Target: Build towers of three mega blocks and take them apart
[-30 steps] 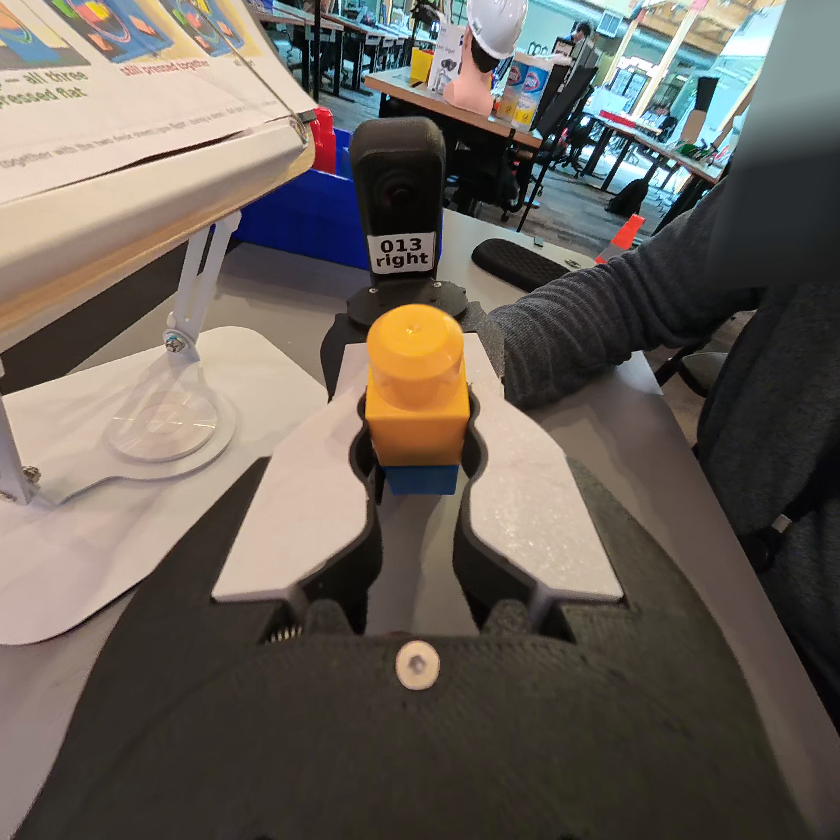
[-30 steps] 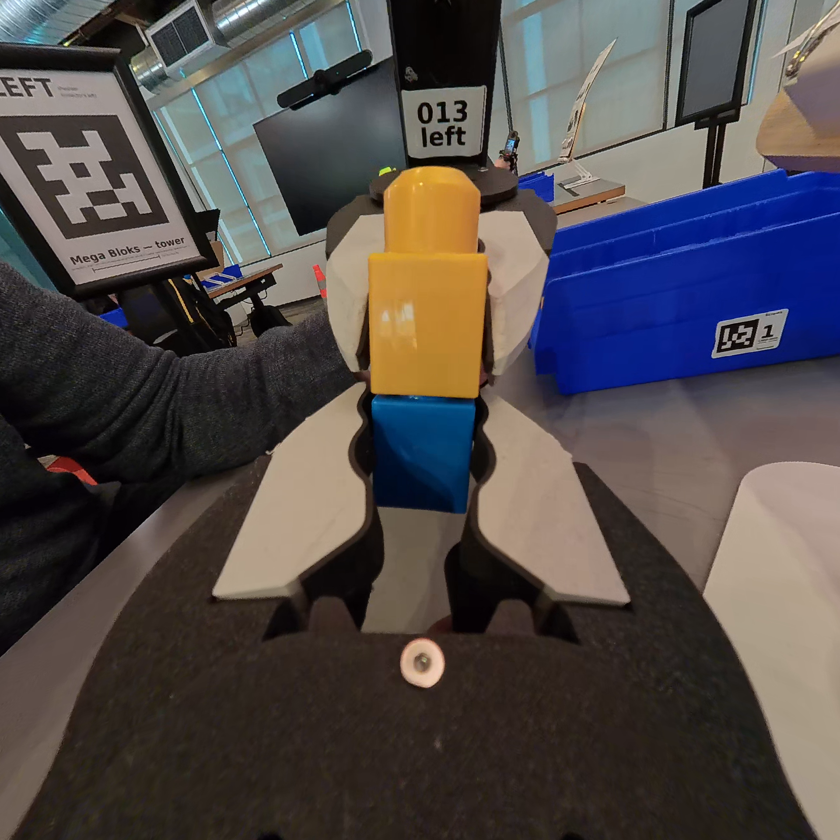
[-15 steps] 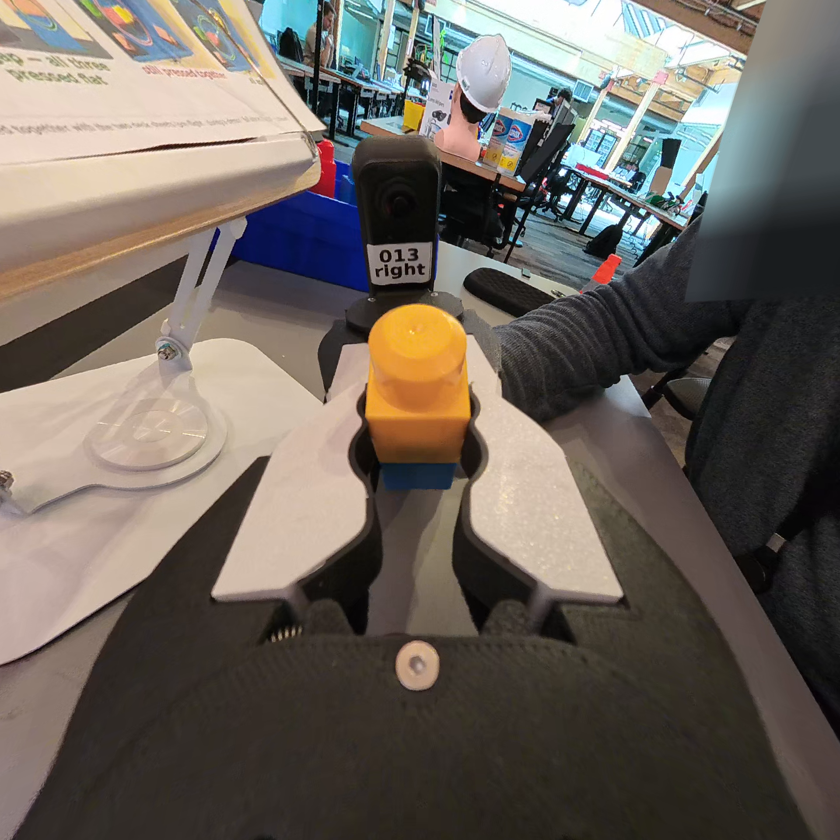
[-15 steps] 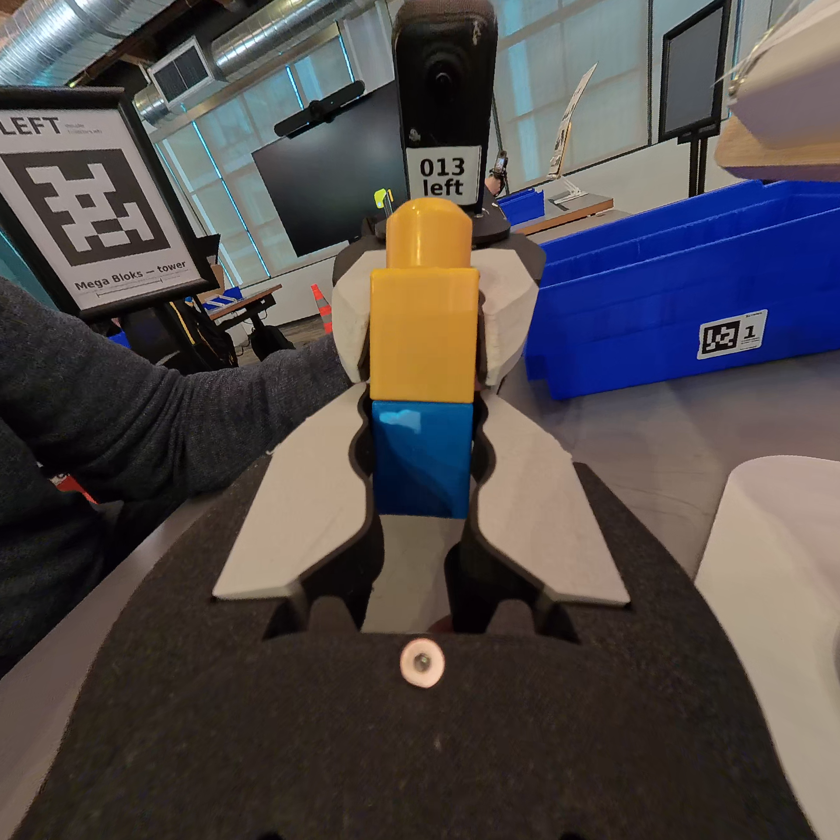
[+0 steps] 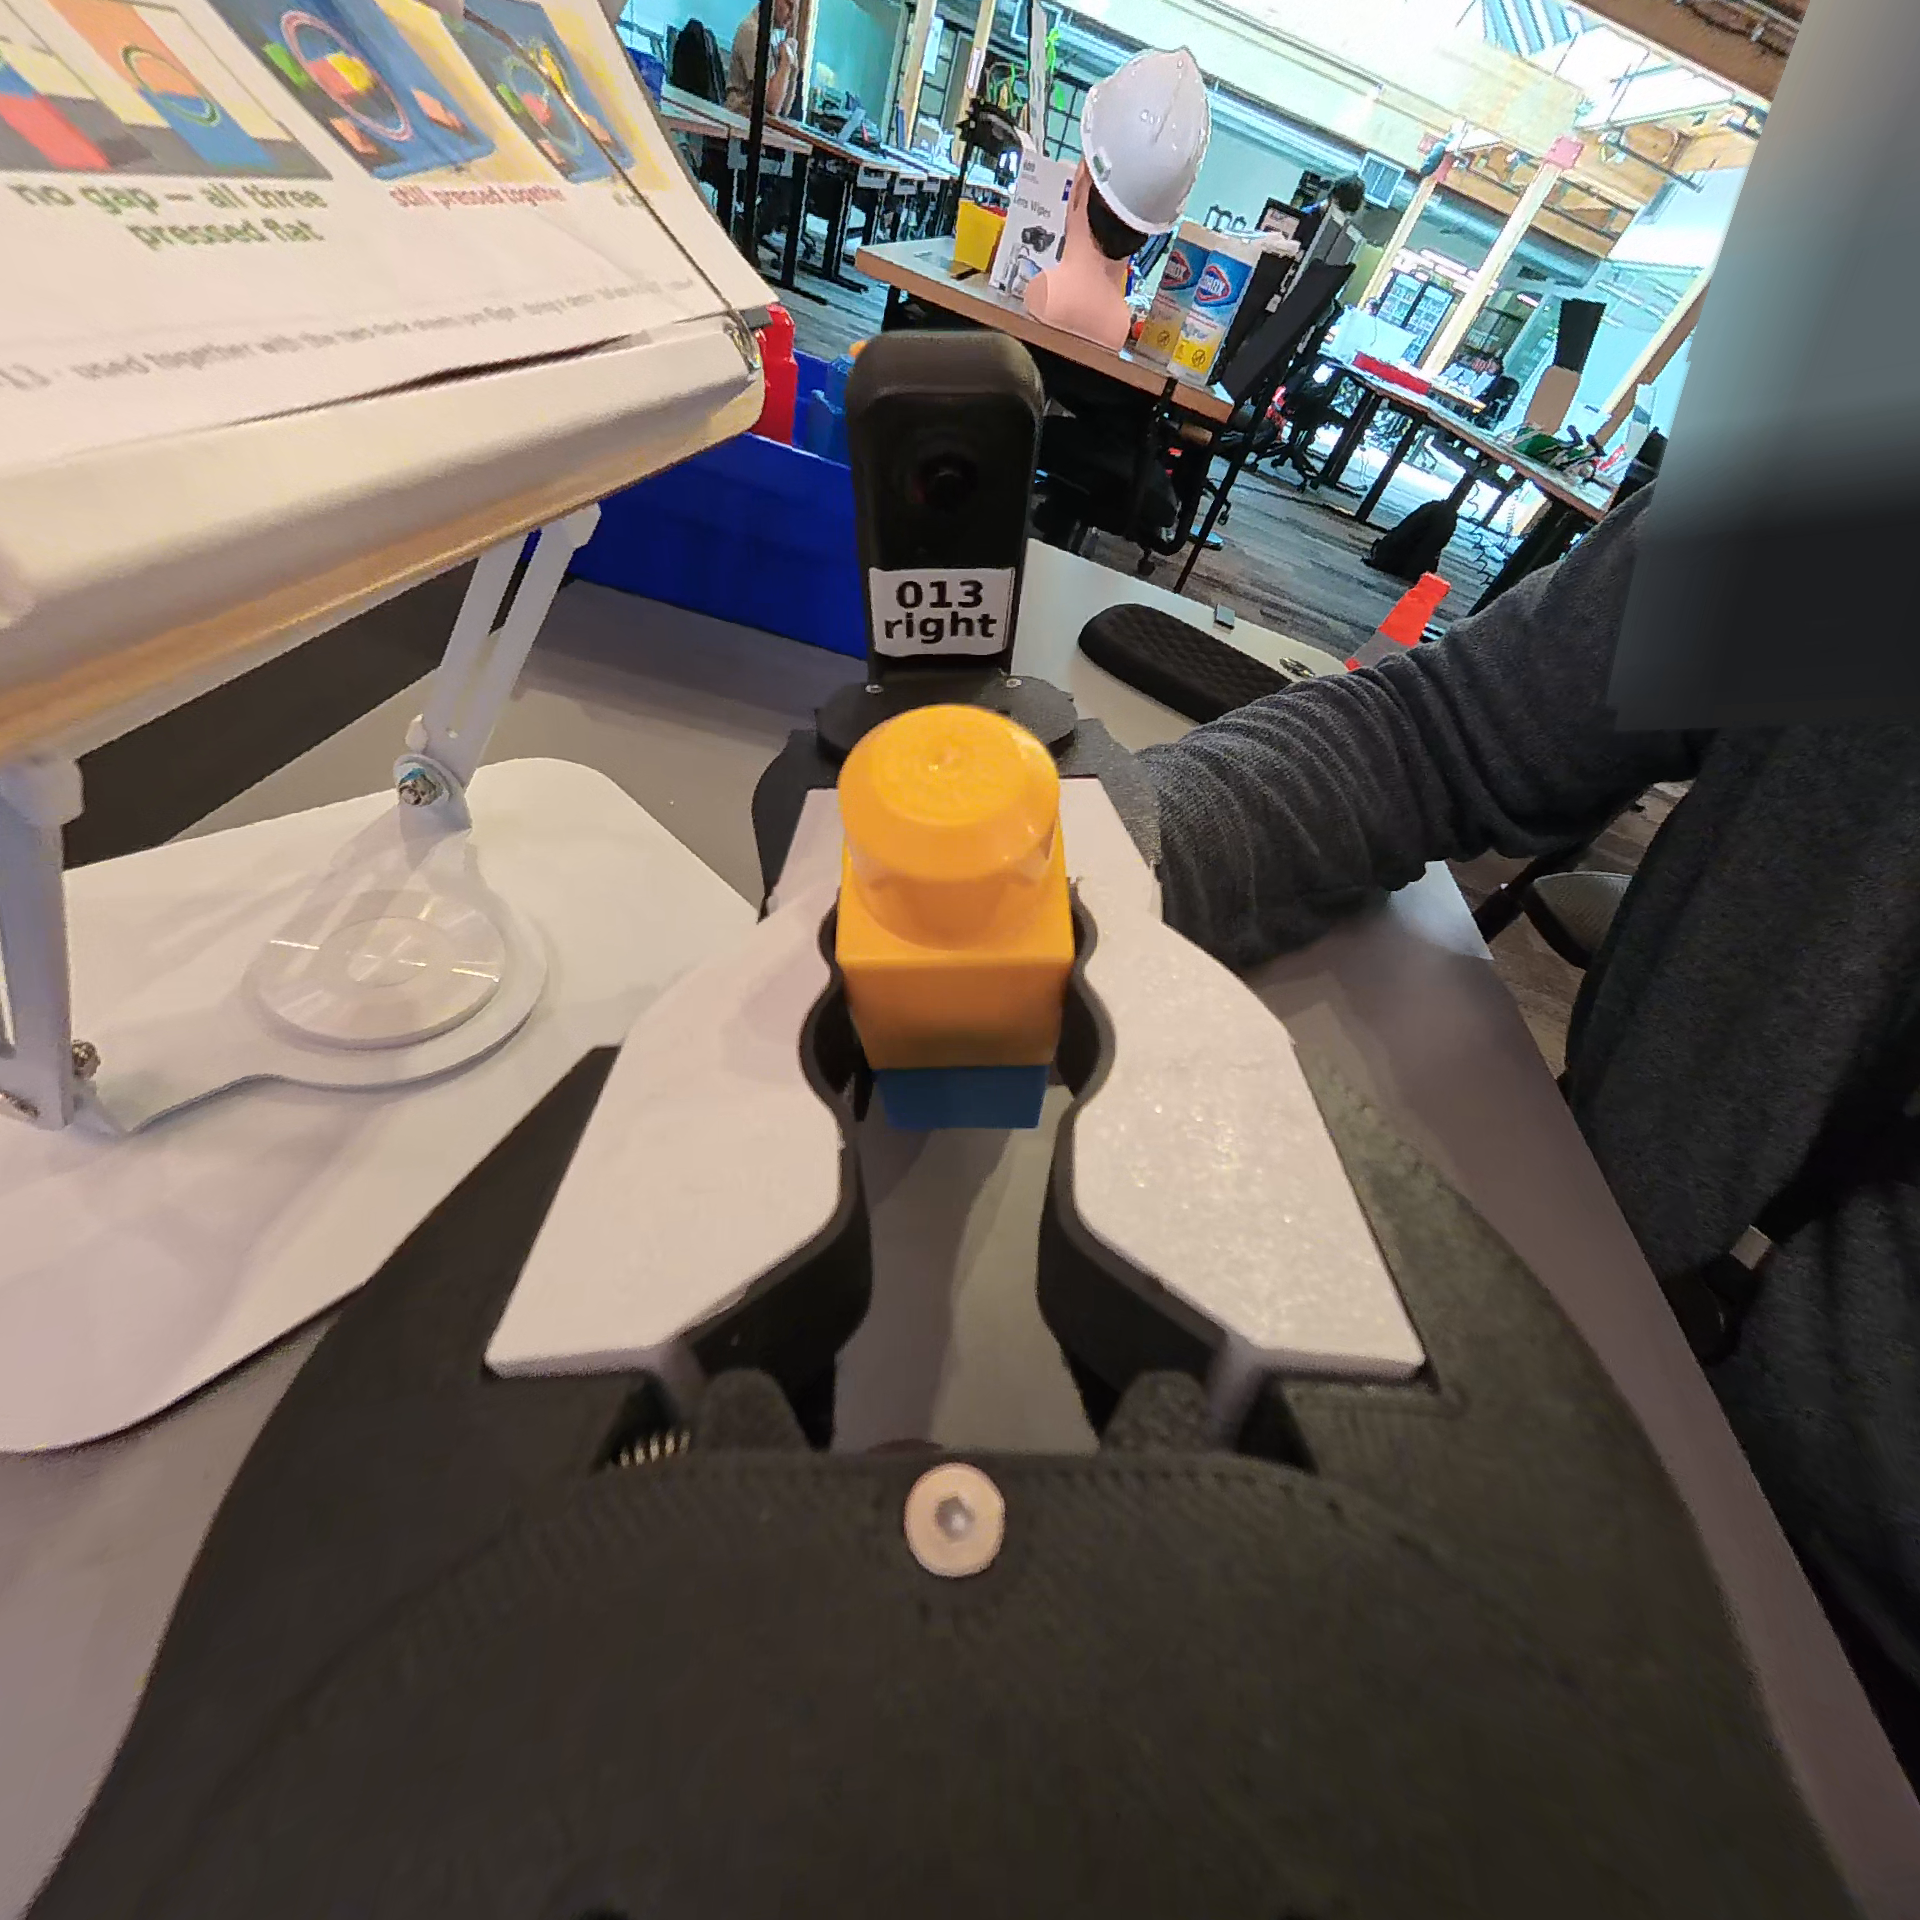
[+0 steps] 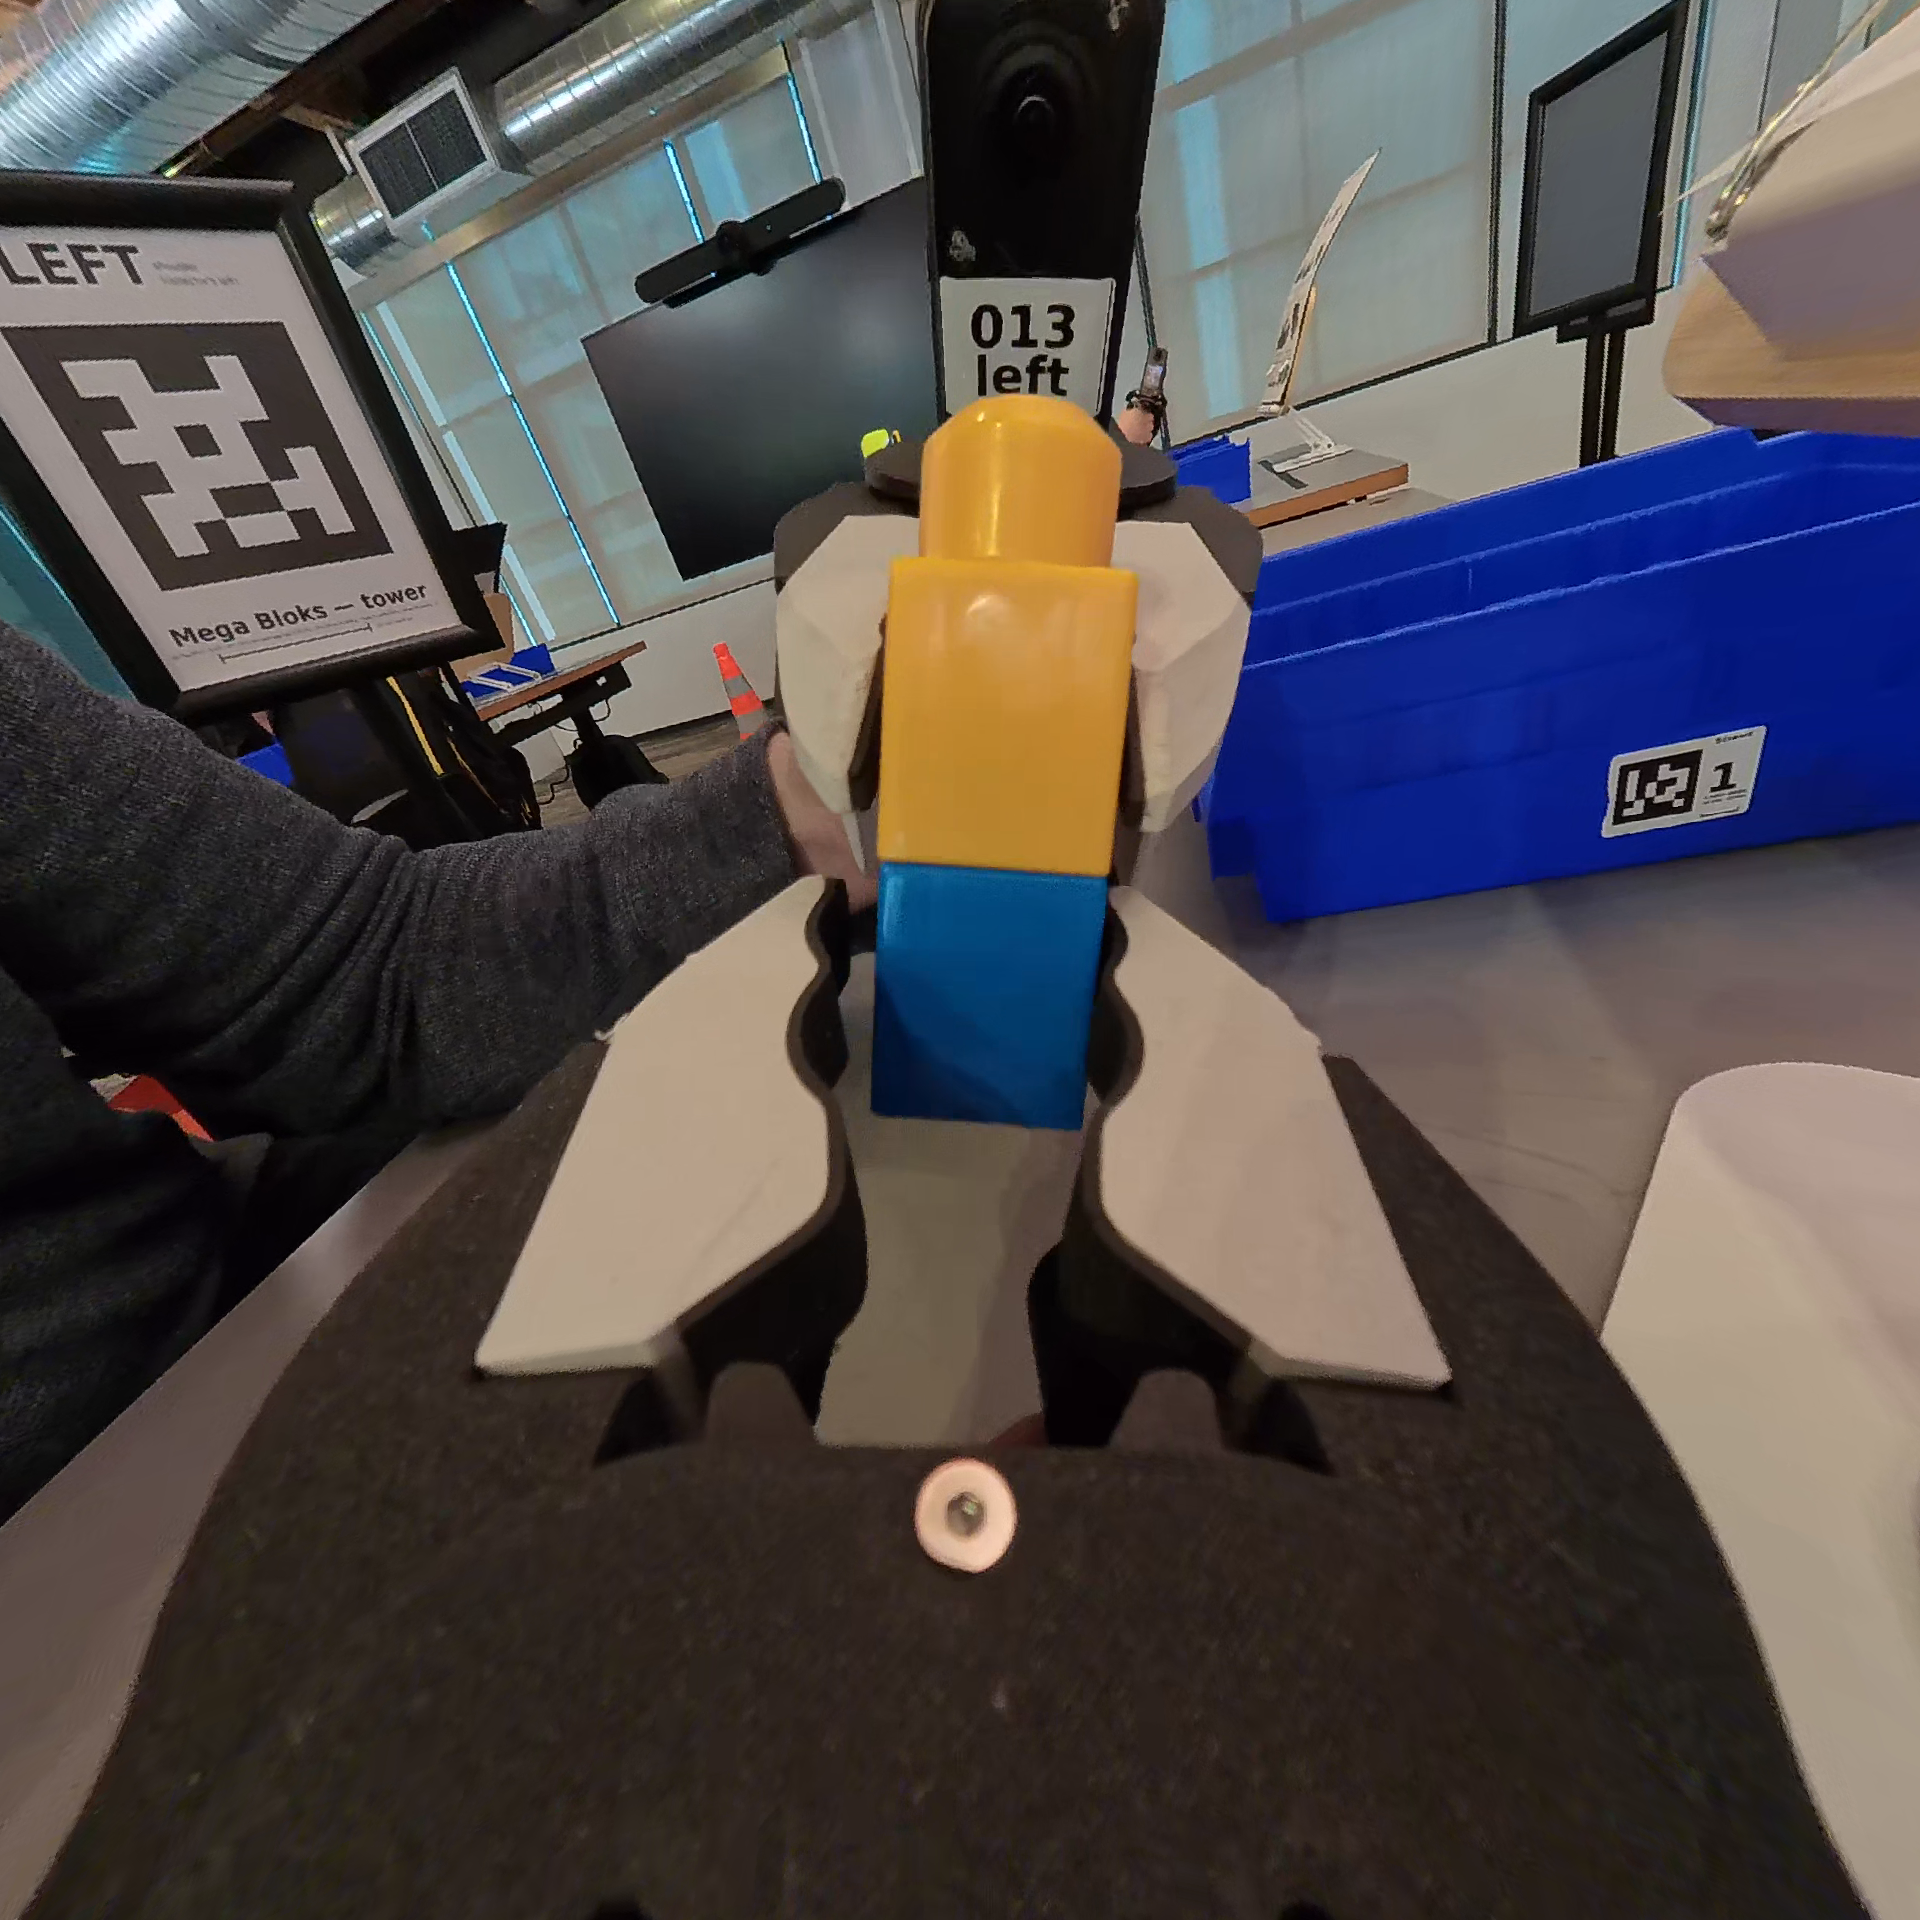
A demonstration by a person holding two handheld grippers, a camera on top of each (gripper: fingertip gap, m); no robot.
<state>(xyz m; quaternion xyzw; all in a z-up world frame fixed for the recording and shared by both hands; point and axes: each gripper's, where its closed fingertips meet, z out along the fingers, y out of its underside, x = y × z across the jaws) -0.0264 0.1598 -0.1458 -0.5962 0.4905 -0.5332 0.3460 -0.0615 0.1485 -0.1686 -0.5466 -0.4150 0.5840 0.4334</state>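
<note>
We see a yellow block [image 6: 1003,717] pressed flat onto a blue block [image 6: 987,997], the two making one glossy stack held above the grey table [image 6: 1507,987] between both tongs. The yellow one is a smooth cube with a single round stud on top; the blue one below it is plain-sided. Our right gripper [image 6: 982,987] is clamped on the blue block, and our left gripper [image 5: 951,997] is clamped on the yellow one from the far side, the two tools facing each other. Each tool's camera post carries a white printed label. Farther out stand a framed sign [image 6: 197,457] with a square code on the left, a blue bin [image 6: 1558,665] with a small code sticker, and a printed instruction sheet [image 5: 312,187] on a white stand [image 5: 374,966].
</note>
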